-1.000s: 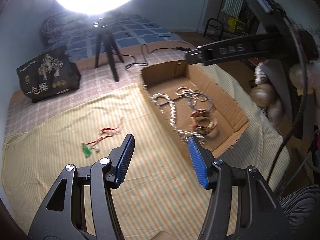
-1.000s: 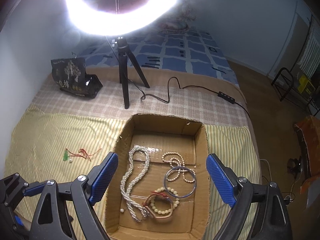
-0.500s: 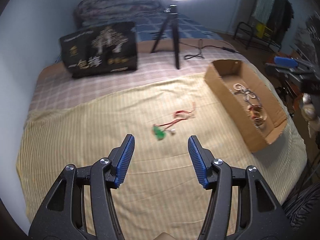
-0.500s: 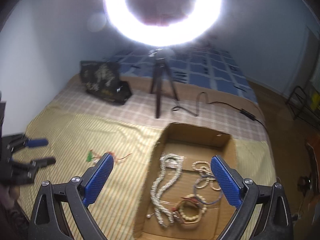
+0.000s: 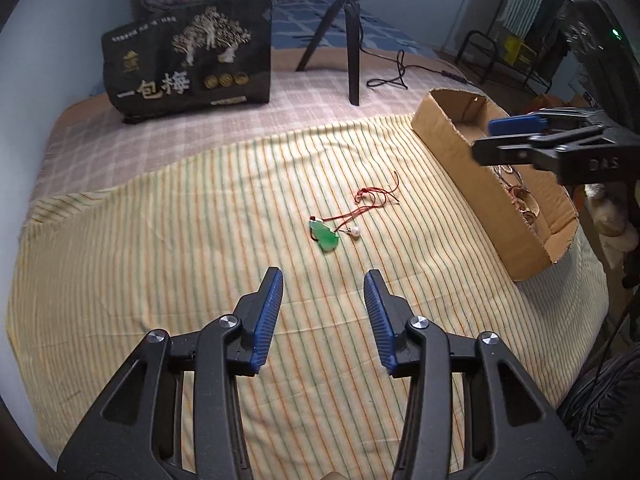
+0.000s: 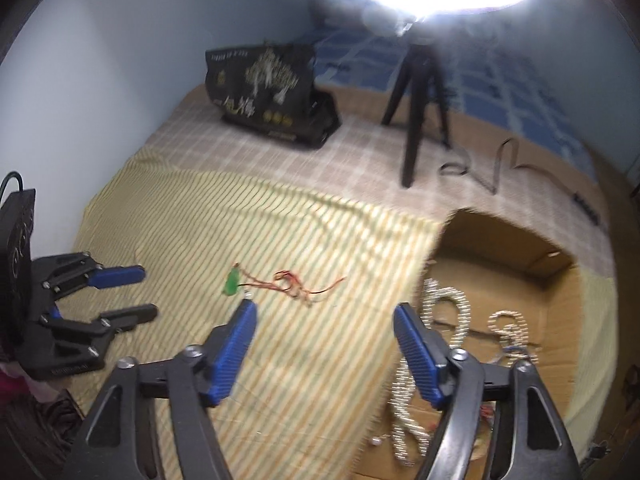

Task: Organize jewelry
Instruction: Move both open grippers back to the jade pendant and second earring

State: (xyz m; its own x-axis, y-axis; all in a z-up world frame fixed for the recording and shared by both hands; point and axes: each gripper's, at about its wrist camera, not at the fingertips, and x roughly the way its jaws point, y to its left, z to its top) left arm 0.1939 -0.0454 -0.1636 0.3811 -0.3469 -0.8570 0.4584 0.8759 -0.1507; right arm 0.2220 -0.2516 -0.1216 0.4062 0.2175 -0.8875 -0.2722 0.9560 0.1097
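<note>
Most of the sorting looks done: the cardboard box (image 6: 556, 280) at about 3 o'clock on the bed already holds a long pearl rope (image 6: 444, 312), a shorter pearl strand (image 6: 508, 320), and further rings or bracelets toward its near end that are too blurred to count, so at least two strands and a few smaller pieces are in. One piece is left outside, judging by what lies on the striped yellow cloth (image 5: 160, 240): a single green pendant (image 5: 325, 234) on a red cord (image 5: 372, 196) with one small white bead (image 5: 355, 232) beside it, lying at roughly 12 o'clock from the left claw (image 5: 323, 280) and well apart from the box. The left claw hangs above the cloth just short of the pendant; its jaws have just been closing, yet they stand released with nothing between them. The right claw (image 6: 324, 312), at the box's left wall, has also just been narrowing and is likewise released and empty. Also on the bed: one black printed bag (image 5: 188, 56), one tripod (image 5: 348, 36) under one ring light, and one trailing cable (image 5: 400, 72).
</note>
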